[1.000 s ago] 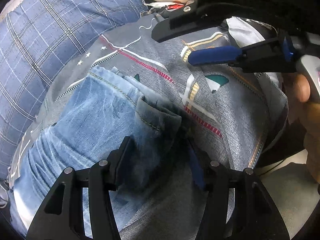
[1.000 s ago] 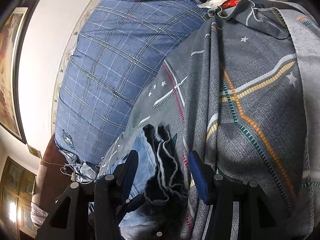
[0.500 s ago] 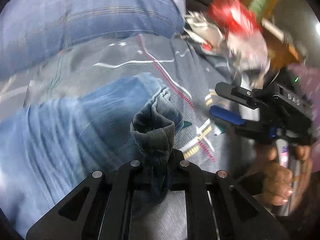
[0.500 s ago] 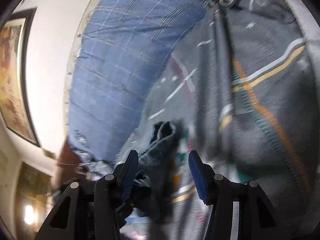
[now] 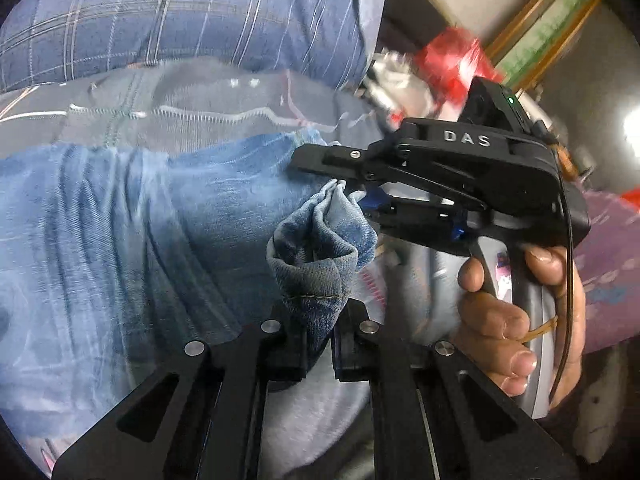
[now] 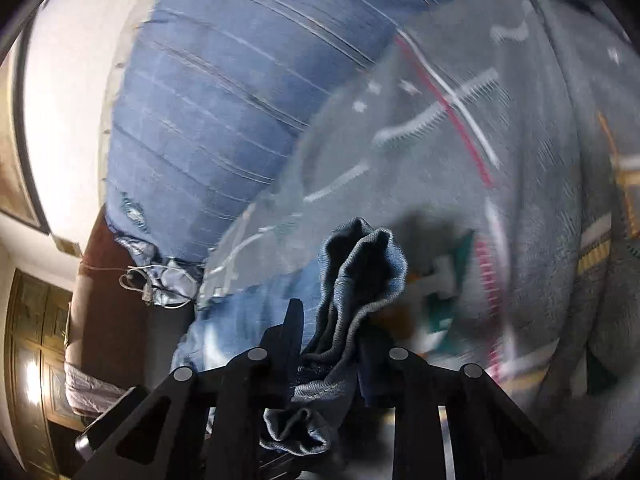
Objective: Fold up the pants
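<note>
Light blue jeans lie across a grey patterned bedsheet. In the left wrist view my left gripper is shut on a bunched hem of the jeans and holds it off the sheet. My right gripper, held by a person's hand, pinches a peak of the same denim just beyond. In the right wrist view the right gripper is closing its jaws on a bunched jeans hem, which fills the gap between the fingers. The rest of the jeans trails to the lower left.
A blue plaid pillow borders the far side of the sheet. Red and white clutter lies at the back right, with purple cloth at the right. A white cable hangs by the bed's edge, near a wooden door.
My left gripper shut on the hem, lifted it and rolled. The right gripper's jaws narrowed onto the other bunch of denim, and it moved closer to the left one.
</note>
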`<state>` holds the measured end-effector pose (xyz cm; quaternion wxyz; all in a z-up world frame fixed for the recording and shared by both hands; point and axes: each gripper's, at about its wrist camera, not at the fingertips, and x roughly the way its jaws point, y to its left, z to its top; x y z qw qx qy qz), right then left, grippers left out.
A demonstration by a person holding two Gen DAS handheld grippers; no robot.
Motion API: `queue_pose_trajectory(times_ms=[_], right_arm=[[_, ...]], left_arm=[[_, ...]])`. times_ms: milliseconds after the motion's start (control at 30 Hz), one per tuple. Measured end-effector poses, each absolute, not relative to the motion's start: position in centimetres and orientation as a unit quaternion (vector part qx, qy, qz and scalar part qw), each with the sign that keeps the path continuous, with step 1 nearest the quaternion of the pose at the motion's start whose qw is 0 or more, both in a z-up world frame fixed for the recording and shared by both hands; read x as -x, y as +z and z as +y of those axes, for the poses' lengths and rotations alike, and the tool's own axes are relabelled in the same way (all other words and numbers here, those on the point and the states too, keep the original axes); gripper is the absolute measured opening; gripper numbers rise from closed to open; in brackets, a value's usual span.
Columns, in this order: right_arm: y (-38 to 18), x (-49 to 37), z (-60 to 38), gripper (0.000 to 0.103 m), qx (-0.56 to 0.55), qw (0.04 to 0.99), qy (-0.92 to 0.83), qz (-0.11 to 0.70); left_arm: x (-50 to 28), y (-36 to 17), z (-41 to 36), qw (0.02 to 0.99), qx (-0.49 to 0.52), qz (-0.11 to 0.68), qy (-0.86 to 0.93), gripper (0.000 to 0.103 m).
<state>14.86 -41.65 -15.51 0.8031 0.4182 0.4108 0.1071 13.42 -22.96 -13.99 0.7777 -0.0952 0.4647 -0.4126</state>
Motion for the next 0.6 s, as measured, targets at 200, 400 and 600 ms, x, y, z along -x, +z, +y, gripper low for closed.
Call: queue_pose_trajectory(times_ms=[200, 400, 600], right_arm=[[-6.2, -14.1, -34.6, 0.019, -0.328, 0.857, 0.141, 0.371], [-6.2, -16.4, -24.5, 0.019, -0.288, 0.853, 0.226, 0.371], [-13.8, -20.8, -17.9, 0.019, -0.272, 0.828, 0.259, 0.418]], left_arm=[[-12.8, -9.3, -15.2, 0.782, 0.200, 0.421, -0.414, 0.007], [-13.1, -10.1, -6.1, 0.796, 0.275, 0.406, -0.354, 0.007], [-14.8, -14.9, -0.8, 0.821, 0.273, 0.444, -0.233, 0.008]])
